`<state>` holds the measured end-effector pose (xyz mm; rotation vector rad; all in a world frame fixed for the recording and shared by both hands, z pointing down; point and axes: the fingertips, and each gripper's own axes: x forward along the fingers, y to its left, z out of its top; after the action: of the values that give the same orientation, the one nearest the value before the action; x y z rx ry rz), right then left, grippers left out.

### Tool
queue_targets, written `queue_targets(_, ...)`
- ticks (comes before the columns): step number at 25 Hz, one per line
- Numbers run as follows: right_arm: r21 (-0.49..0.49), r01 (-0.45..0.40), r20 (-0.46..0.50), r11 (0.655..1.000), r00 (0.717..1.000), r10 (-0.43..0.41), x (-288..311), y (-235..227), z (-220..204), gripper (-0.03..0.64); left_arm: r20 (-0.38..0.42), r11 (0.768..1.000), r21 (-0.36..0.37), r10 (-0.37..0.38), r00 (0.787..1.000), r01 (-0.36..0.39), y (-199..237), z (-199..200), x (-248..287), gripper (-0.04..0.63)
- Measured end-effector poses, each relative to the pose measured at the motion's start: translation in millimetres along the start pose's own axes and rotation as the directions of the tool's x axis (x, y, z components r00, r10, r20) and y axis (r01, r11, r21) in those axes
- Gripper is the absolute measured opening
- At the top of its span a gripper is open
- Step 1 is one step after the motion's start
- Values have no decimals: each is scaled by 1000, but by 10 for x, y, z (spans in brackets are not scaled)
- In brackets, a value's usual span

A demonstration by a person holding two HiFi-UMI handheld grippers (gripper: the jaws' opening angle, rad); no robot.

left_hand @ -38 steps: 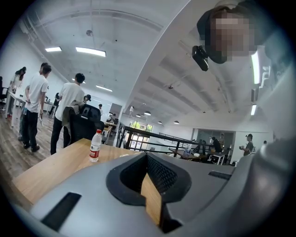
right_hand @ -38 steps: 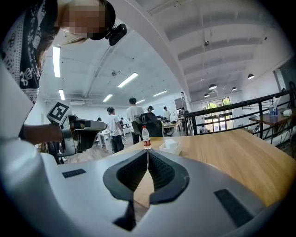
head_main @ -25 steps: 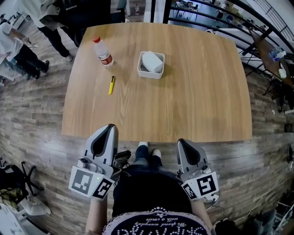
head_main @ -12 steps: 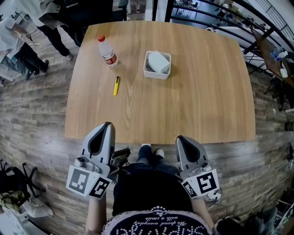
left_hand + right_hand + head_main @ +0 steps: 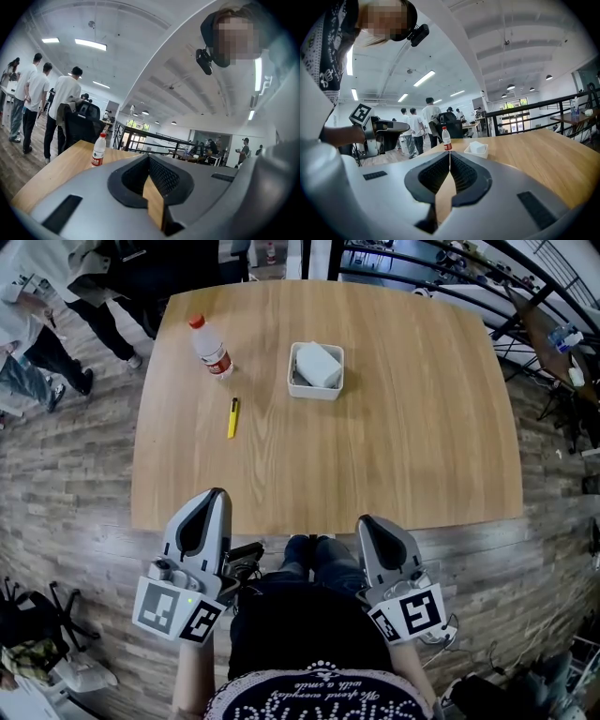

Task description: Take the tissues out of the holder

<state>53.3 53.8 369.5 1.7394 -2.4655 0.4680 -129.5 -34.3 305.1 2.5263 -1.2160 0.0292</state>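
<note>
The white holder (image 5: 298, 388) stands on the far middle of the wooden table (image 5: 394, 446), with a white pack of tissues (image 5: 320, 364) lying in it. In the right gripper view the holder (image 5: 477, 151) shows small and far ahead. Both grippers hang in front of the table's near edge, well short of the holder. My left gripper (image 5: 218, 494) has its jaws together with nothing between them, and its own view shows the tips (image 5: 149, 158) meeting. My right gripper (image 5: 364, 520) is likewise shut and empty, its tips (image 5: 450, 153) touching.
A clear water bottle (image 5: 210, 346) with a red cap stands left of the holder, and a yellow pen (image 5: 232, 416) lies nearer me. People (image 5: 56, 306) stand beyond the table's far left corner. A black railing (image 5: 441, 268) and other tables run along the far right.
Both grippers have edged slightly forward toward the table's near edge, still shut. The people at the far left have shifted. Nothing on the table has moved.
</note>
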Motion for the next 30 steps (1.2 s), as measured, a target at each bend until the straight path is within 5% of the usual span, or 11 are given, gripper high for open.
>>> queue_targets(5, -67, 35, -12, 997, 999, -36, -3, -165, 19, 12, -13, 999, 44, 7, 1000, -6, -113, -38, 99, 5)
queue_targets(12, -160, 33, 17, 987, 999, -31, 212, -396, 295, 12, -84, 974, 224, 50, 995, -30, -393, -207, 396, 5)
queue_targets(20, -199, 1, 46, 980, 999, 9, 431, -484, 433, 12, -101, 983, 186, 9, 995, 10, -779, -281, 659, 5)
queue_targets(30, -137, -101, -58, 985, 994, 94, 492, -591, 191, 12, -62, 980, 180, 97, 993, -85, -686, -281, 775, 5)
